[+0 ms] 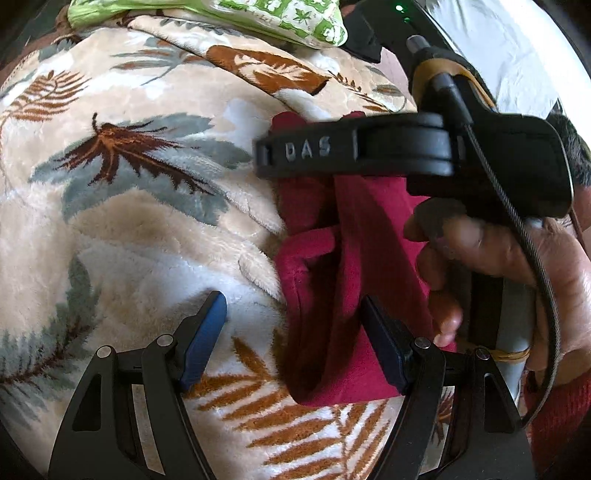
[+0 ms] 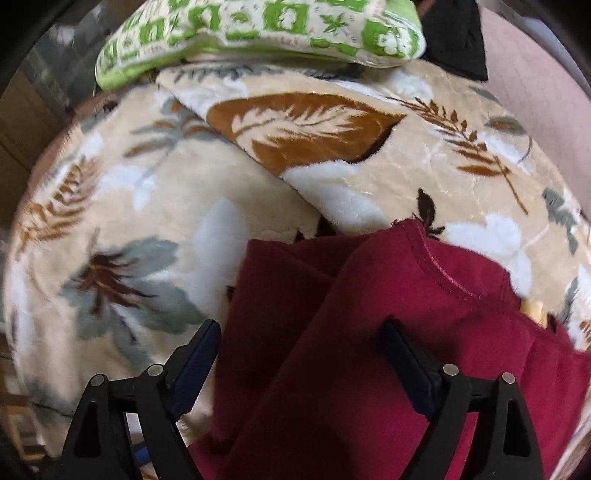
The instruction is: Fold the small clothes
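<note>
Leaf-patterned plush blanket point(image 2: 155, 206) fills the bed under me, and the maroon garment point(image 2: 332, 332) lies bunched lower centre-right in both views. My left fingers point(image 1: 295, 343) spread wide, one pad on the cloth, gripping nothing. My right fingers point(image 2: 301, 354) gape wide over the folds, holding nothing. Green-patterned pillow point(image 2: 258, 29) sits along the top edge.

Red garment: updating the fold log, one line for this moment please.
red garment bunched on leaf blanket | left tool open | right tool open, over garment | not folded
</note>
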`<state>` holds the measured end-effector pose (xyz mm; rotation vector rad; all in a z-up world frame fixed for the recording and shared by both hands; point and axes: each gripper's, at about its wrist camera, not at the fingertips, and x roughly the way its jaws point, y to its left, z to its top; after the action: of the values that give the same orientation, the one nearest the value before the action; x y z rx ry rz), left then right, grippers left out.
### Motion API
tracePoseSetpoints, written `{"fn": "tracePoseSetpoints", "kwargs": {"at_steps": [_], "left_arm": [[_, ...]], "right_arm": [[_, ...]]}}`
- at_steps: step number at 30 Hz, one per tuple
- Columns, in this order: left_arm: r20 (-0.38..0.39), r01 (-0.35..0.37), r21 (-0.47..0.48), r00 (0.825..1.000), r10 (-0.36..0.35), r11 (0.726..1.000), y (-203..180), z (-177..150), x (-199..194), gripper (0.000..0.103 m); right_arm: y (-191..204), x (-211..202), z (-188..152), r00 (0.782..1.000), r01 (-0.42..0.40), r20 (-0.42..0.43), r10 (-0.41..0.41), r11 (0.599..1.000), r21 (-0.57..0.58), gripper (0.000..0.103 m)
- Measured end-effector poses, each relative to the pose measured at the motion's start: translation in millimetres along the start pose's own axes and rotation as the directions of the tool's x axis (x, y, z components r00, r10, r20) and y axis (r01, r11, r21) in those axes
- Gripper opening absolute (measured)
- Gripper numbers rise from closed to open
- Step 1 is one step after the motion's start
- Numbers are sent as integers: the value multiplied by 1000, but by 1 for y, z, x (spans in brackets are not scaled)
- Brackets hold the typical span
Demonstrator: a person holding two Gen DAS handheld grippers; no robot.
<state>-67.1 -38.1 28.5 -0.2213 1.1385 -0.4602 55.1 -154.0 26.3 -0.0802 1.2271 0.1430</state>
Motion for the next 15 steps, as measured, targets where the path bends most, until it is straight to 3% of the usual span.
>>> {"fn": "tracePoseSetpoints", "kwargs": {"at_steps": [3, 5, 7, 9, 13, 15], "left_arm": [[9, 0, 4, 1000, -1, 1000, -2, 1, 0, 76], [15, 13, 3, 1000, -14, 1000, -3, 3, 0, 76], [20, 33, 21, 999, -34, 999, -8, 3, 0, 75], [23, 47, 61, 999, -49, 997, -16, 4, 2, 74], [24, 102, 126, 994, -106, 987, -34, 2, -4, 38], [34, 115, 153, 992, -122, 982, -42, 2, -10, 32]], "right_arm": [[-7, -10, -7, 999, 26, 46, -24, 999, -34, 54], [-28, -22, -13, 995, -63, 81, 62, 998, 12, 27], [-45, -34, -18, 979, -167, 126, 158, 984, 64, 16], [-56, -49, -26, 961, -229, 182, 210, 969, 91, 14], [-72, -76, -39, 932, -299, 250, 264, 948, 113, 13], [-75, -86, -40, 926, -304, 270, 265, 946, 114, 13]]}}
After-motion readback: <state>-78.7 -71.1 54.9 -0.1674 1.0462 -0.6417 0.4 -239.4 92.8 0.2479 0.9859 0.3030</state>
